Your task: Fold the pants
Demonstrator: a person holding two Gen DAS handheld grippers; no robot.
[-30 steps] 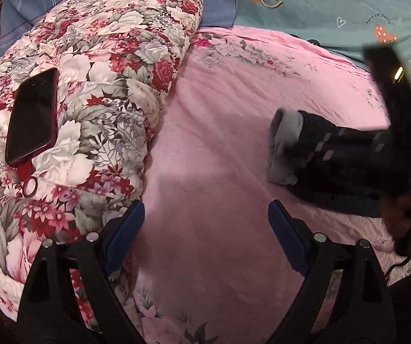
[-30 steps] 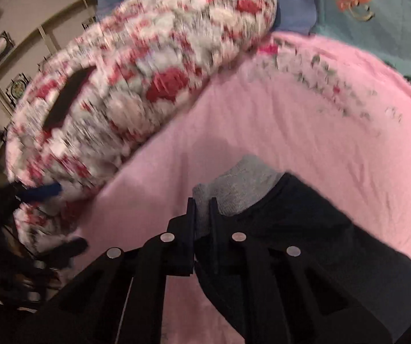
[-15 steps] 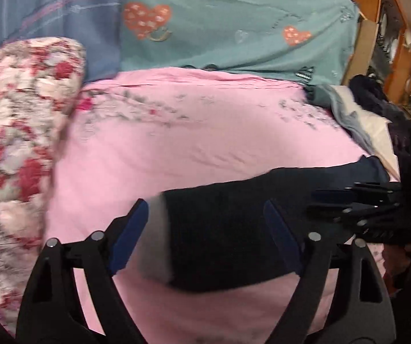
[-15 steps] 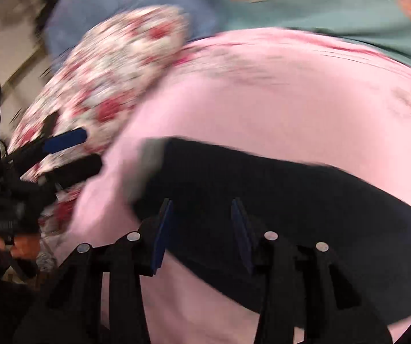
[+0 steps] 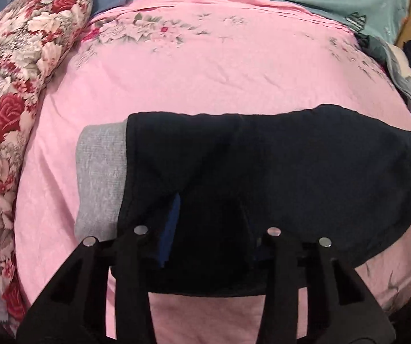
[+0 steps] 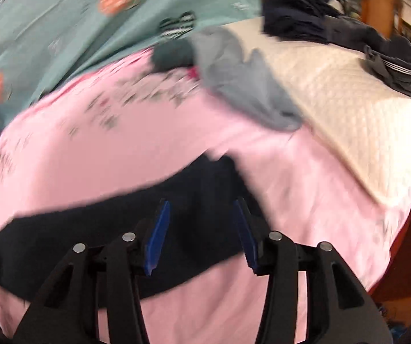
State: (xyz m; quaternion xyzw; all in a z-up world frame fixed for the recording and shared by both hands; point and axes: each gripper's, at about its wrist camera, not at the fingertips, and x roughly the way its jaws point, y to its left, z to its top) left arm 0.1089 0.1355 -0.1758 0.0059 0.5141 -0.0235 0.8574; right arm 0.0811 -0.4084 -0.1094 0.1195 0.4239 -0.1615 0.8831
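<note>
Dark navy pants [image 5: 277, 166] with a grey waistband [image 5: 102, 172] at the left lie flat across the pink bedsheet [image 5: 205, 71]. My left gripper [image 5: 214, 229] is low over the near edge of the pants near the waistband; its jaws stand apart and the dark cloth covers much of the blue pads, so a hold cannot be read. In the right wrist view the pants [image 6: 119, 229] run as a dark band, blurred. My right gripper [image 6: 202, 238] is open over their right end, holding nothing.
A floral quilt [image 5: 13, 86] lies rolled along the left. A teal sheet [image 6: 76, 14] hangs behind. A grey garment [image 6: 242, 86], a white quilted cover [image 6: 349, 109] and a pile of dark clothes [image 6: 334, 28] lie to the right.
The pants went from bunched in my shut right gripper to spread flat. My right gripper opened and swung toward their right end. My left gripper moved down onto the near edge and narrowed.
</note>
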